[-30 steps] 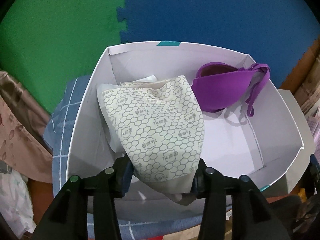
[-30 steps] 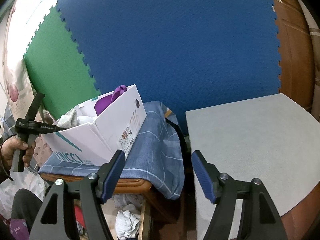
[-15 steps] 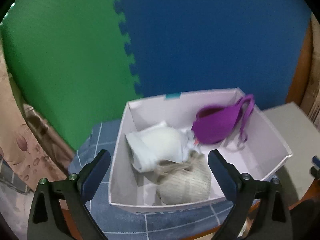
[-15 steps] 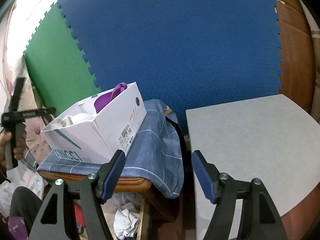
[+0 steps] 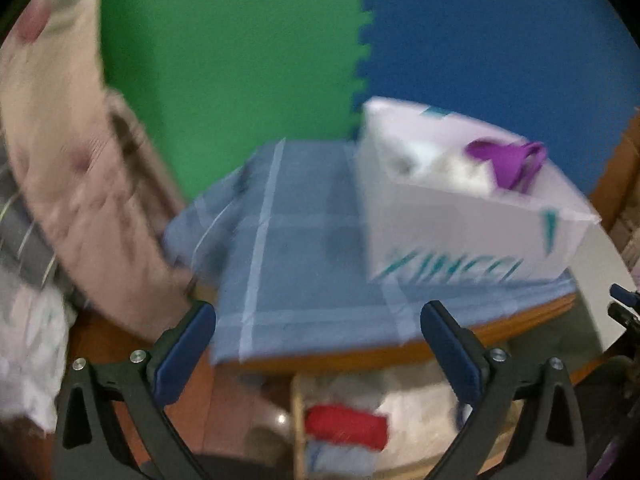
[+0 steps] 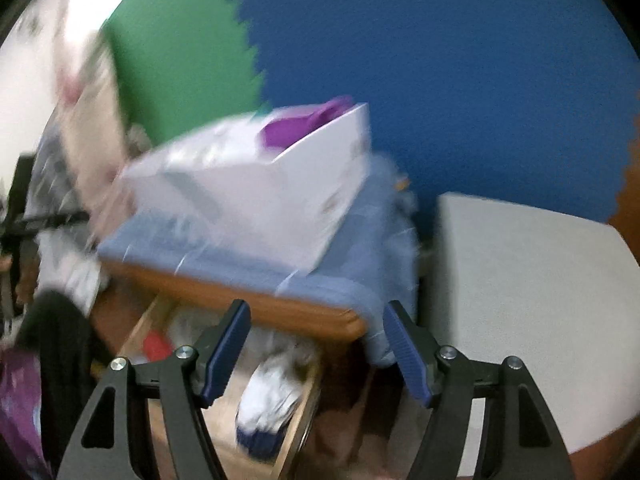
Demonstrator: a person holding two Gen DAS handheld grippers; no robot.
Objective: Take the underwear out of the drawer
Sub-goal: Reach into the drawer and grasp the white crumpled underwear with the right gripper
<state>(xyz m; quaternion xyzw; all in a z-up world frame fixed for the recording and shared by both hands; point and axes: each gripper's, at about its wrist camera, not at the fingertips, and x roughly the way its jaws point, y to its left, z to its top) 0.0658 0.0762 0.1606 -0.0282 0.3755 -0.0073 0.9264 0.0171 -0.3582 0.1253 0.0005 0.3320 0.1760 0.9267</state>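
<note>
Blue rubber pads line the left gripper [image 5: 318, 328], whose jaws have just been opening and now stand spread wide with nothing between them, over the edge of a blue checked cloth [image 5: 296, 240] that covers a wooden table top. At ten o'clock in the left wrist view hangs a beige flowered fabric [image 5: 52, 128]. At two o'clock on the cloth stands a white cardboard box [image 5: 460, 236] with teal lettering, and inside it lie pale crumpled garments [image 5: 444, 168] and a purple bra [image 5: 506, 164] against the far right wall. At six o'clock, under the table edge, an open drawer [image 5: 298, 420] shows a red garment [image 5: 346, 426]; the picture is blurred there.

In the right wrist view the right gripper [image 6: 316, 344] is also parted and empty, poised over the drawer [image 6: 296, 420], where a white and dark blue bundle [image 6: 268, 396] lies at six o'clock. The box [image 6: 280, 200] sits at eleven o'clock, and a grey table top [image 6: 532, 304] at three o'clock.
</note>
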